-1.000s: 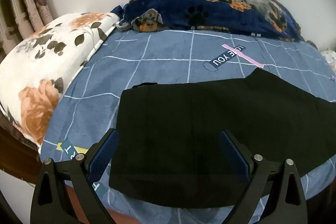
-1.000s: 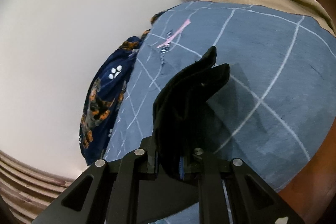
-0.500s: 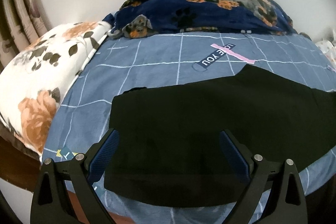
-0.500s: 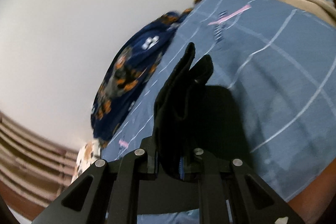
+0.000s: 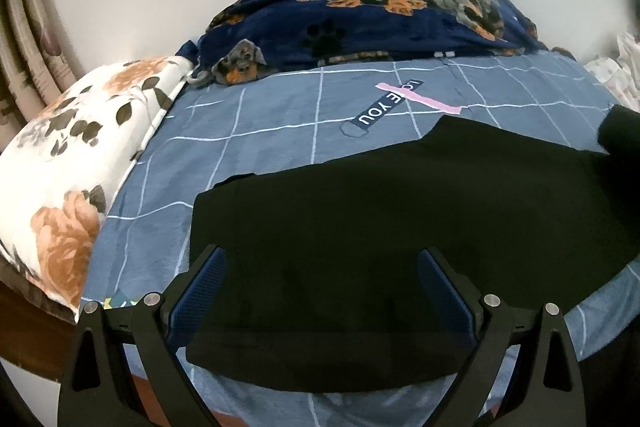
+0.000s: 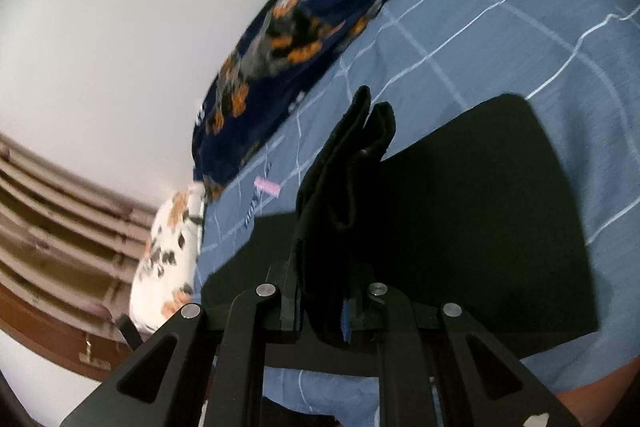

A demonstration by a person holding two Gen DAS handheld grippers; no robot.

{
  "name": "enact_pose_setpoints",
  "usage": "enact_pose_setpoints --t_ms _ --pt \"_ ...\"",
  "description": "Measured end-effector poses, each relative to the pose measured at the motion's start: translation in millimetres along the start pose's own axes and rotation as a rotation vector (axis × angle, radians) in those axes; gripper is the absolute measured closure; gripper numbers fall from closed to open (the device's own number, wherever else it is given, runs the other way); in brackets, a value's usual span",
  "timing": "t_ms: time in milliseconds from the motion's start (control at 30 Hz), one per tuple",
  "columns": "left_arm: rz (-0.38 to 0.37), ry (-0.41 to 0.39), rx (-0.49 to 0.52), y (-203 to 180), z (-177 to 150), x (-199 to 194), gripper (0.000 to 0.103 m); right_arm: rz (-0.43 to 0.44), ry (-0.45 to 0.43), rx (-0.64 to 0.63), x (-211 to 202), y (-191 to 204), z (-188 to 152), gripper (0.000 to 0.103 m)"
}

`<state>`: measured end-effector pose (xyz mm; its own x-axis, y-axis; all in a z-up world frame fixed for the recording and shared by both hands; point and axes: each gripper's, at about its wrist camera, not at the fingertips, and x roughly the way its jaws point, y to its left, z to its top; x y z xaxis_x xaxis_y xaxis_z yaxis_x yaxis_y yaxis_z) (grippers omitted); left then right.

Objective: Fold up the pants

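Observation:
Black pants (image 5: 380,227) lie spread flat across the blue checked bedsheet (image 5: 280,115), waistband end toward the near edge. My left gripper (image 5: 322,291) hovers open over the waistband, blue pads wide apart with nothing pinched. A raised bunch of black cloth (image 5: 620,135) shows at the right edge of the left wrist view. In the right wrist view my right gripper (image 6: 320,311) is shut on the leg end of the pants (image 6: 348,179), whose cloth stands up in a fold between the pads, lifted above the flat part of the pants (image 6: 460,227).
A navy dog-print blanket (image 5: 380,15) is heaped along the white wall at the back. A white floral pillow (image 5: 68,167) lies at the left end of the bed, with curtains (image 6: 48,227) beyond it. The wooden bed frame (image 5: 24,331) runs under the near edge.
My right gripper has swept the held leg end leftward over the flat pants while rolling; pillow and curtains came into its view. The left gripper shifted slightly and stayed open.

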<state>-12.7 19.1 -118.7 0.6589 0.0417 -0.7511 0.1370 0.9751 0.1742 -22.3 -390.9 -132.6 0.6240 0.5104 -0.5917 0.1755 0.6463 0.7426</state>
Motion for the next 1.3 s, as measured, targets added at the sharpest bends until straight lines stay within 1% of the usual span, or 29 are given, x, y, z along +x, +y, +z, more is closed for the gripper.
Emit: enact_pose_setpoints --t_ms 167,400,567,667,967,1300 --pt "0.0 0.0 0.019 -4.6 -1.2 -0.1 0.007 -0.011 0.033 -0.021 19.3 8.1 -7.6 0.089" --pt "-0.005 0.004 0.036 -9.7 -2.0 1.2 0.007 -0.044 0.077 -0.1 41.6 27.5 -21.9 0.089" --pt "-0.009 0.008 0.048 -12.0 -2.9 2.0 0.007 -0.065 0.102 -0.131 54.2 33.3 -30.6 0.089" --pt "-0.011 0.015 0.051 -13.1 -3.2 3.7 0.007 -0.079 0.108 -0.151 59.0 37.2 -32.7 0.089" --pt "-0.018 0.028 0.061 -16.5 -4.6 6.6 0.007 -0.074 0.126 -0.168 69.1 47.9 -38.1 0.089" --pt "-0.025 0.04 0.054 -17.2 -5.9 9.1 0.007 -0.108 0.142 -0.219 77.4 56.3 -45.9 0.089"
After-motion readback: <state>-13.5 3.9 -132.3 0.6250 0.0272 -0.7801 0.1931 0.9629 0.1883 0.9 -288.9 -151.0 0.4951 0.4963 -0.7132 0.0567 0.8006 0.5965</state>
